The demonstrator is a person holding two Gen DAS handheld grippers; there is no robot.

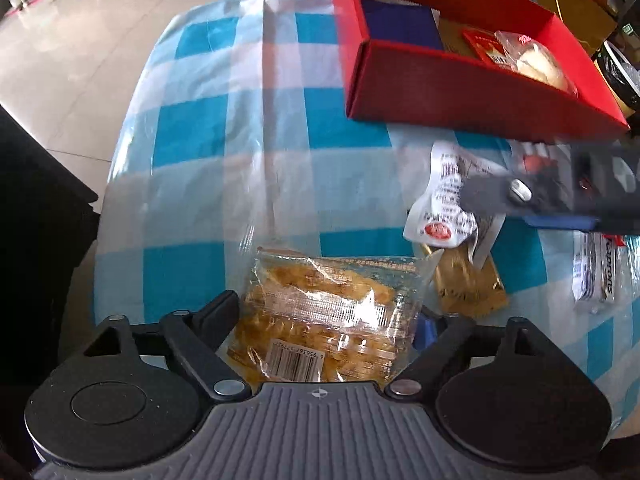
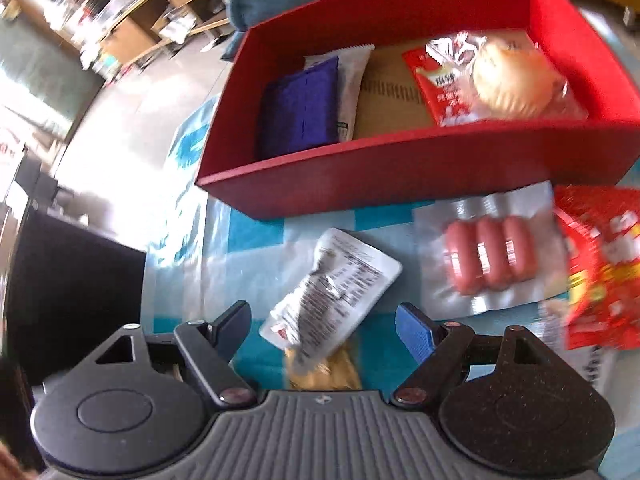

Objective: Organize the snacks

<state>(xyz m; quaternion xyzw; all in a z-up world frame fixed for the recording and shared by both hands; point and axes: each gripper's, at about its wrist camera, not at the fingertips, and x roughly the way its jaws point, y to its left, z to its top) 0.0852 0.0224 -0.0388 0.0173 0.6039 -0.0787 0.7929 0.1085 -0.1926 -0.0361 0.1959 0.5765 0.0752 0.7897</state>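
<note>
While a red cardboard box (image 2: 400, 176) with straight walls is seen at the far side of a table covered in a glossy blue-and-white checked cloth (image 1: 224, 128), several loose snacks are spread on the cloth in front of it. Inside the box a dark purple packet (image 2: 300, 108), a white sachet with a serrated edge (image 2: 352, 76) and a round bun in a clear wrapper with a red printed panel (image 2: 508, 80) are laid on the plain brown floor (the red panel's writing is too blurred to read). The left gripper (image 1: 328, 320) is held with its jaws spread either side of a crinkled clear bag of golden fried strips (image 1: 320, 320), which bears a barcode label; whether the pads press on the bag cannot be told. The right gripper (image 2: 324, 324) is shown open above a creased white pouch (image 2: 336, 288) printed with dense small text and a red round logo, with neither finger touching it. Under that pouch a gold foil packet (image 2: 324, 372) is partly hidden. Just beside it, three pink sausages are sealed in a silvery vacuum pack (image 2: 492, 256), and a red-and-yellow crisp bag (image 2: 600, 264) is blurred at the right edge. A white wrapper with partly legible lettering (image 1: 596, 276) lies near the left view's right edge.
</note>
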